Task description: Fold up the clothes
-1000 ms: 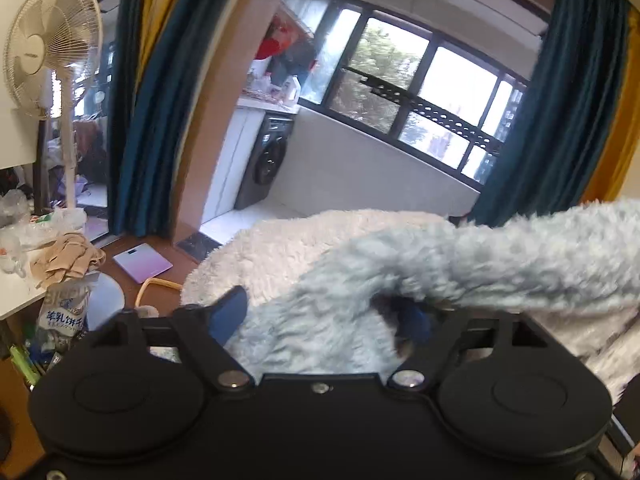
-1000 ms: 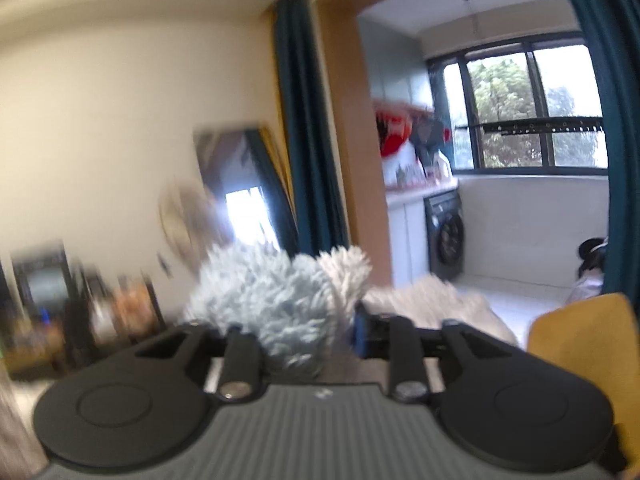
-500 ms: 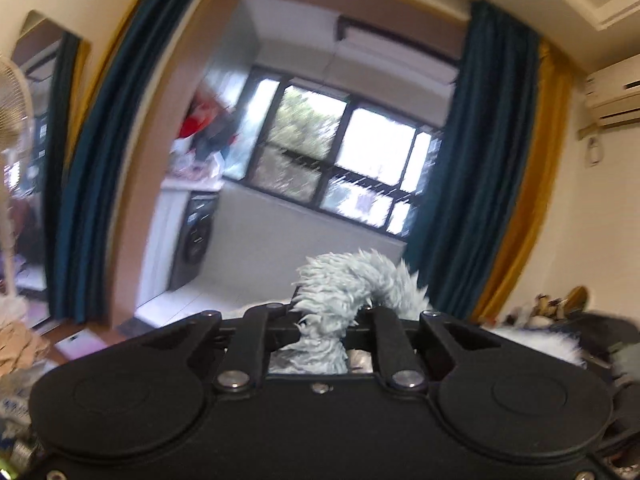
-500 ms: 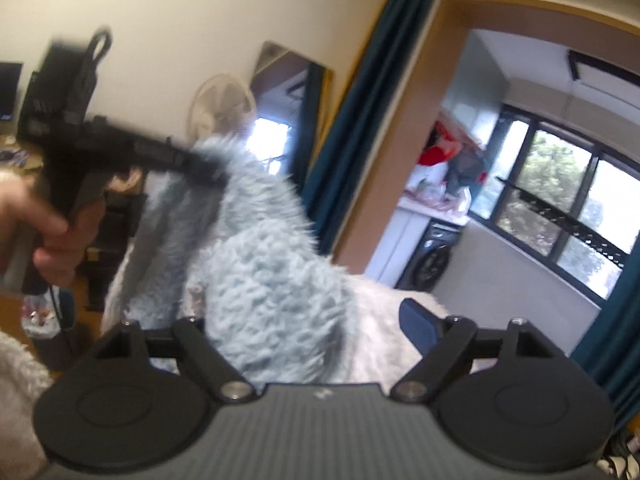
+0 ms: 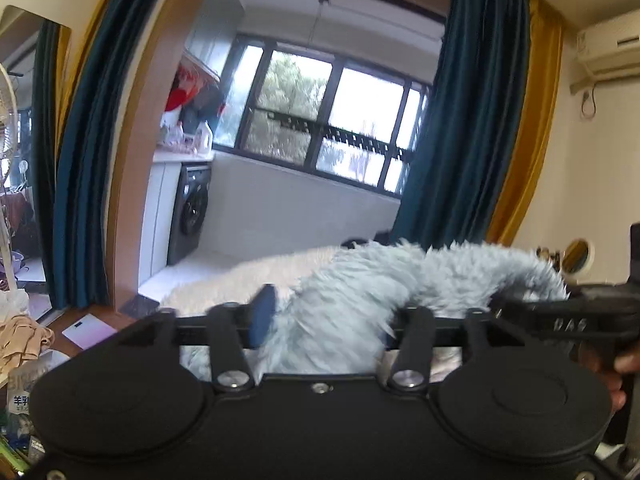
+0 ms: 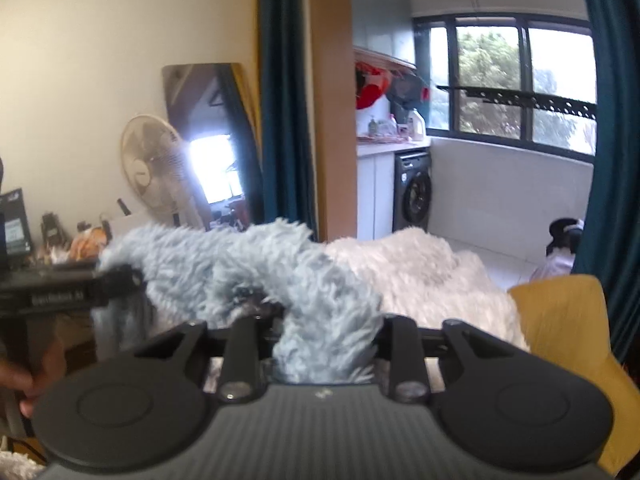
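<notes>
Two tongs hold one fluffy grey-blue garment (image 5: 360, 296) aloft, stretched sideways between them. The left tongs (image 5: 324, 320) are partly closed on one end, the right tongs (image 6: 324, 328) on the other. Only the right view shows the yellow chair (image 6: 568, 320). One washing machine (image 5: 190, 208) stands beyond.

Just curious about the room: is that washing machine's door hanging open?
No, the washing machine shows its round dark door flush against its front in the right wrist view.
</notes>
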`<state>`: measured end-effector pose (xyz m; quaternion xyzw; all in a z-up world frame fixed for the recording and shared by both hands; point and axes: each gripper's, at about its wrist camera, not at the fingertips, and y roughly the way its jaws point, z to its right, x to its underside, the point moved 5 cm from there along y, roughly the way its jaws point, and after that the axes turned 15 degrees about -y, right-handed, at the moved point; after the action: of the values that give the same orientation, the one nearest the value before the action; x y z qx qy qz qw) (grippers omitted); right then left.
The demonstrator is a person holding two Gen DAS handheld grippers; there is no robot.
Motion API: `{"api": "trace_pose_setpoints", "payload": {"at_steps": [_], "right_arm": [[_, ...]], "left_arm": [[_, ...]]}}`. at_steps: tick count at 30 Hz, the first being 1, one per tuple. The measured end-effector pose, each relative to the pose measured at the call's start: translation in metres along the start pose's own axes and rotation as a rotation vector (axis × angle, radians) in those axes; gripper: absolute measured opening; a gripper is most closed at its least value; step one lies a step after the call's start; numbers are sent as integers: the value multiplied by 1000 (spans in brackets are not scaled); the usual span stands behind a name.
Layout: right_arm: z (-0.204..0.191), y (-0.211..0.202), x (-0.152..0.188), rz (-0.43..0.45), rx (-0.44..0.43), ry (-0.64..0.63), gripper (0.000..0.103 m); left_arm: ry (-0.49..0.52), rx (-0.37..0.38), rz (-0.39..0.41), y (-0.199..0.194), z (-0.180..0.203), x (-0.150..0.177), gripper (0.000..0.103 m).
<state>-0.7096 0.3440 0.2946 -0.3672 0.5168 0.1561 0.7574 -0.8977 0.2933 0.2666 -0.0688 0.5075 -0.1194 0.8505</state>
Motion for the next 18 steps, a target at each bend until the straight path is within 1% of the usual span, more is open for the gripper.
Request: {"api": "trace_pose_setpoints", "payload": {"at_steps": [1, 2, 4, 6, 8, 11, 12, 13, 15, 18], "right_arm": [[-1, -2, 4, -2, 7, -3, 41], [-2, -3, 7, -5, 15, -10, 45], [-6, -8, 14, -13, 40, -29, 60], [-5, -16, 21, -20, 68, -20, 67], [-4, -30, 31, -27, 101, 17, 72], [4, -48, 43, -36, 177, 85, 78], [6, -56, 49, -36, 203, 104, 82], [6, -63, 54, -35, 229, 122, 87], [4, -79, 65, -30, 278, 156, 91], [1, -100, 79, -30, 340, 211, 97]], "left_arm": [[8, -7, -19, 4, 0, 3, 70], [9, -11, -41, 8, 0, 5, 72], [2, -7, -86, 16, 0, 7, 72], [-20, 21, -126, 22, 1, 5, 73], [-31, 34, -154, 28, 0, 1, 79], [-31, 36, -204, 42, -1, -4, 82], [-34, 34, -225, 49, -2, -4, 84], [-39, 32, -248, 55, -3, -3, 85], [-48, 29, -291, 66, -2, 2, 86], [-43, 14, -334, 78, 1, 10, 89]]}}
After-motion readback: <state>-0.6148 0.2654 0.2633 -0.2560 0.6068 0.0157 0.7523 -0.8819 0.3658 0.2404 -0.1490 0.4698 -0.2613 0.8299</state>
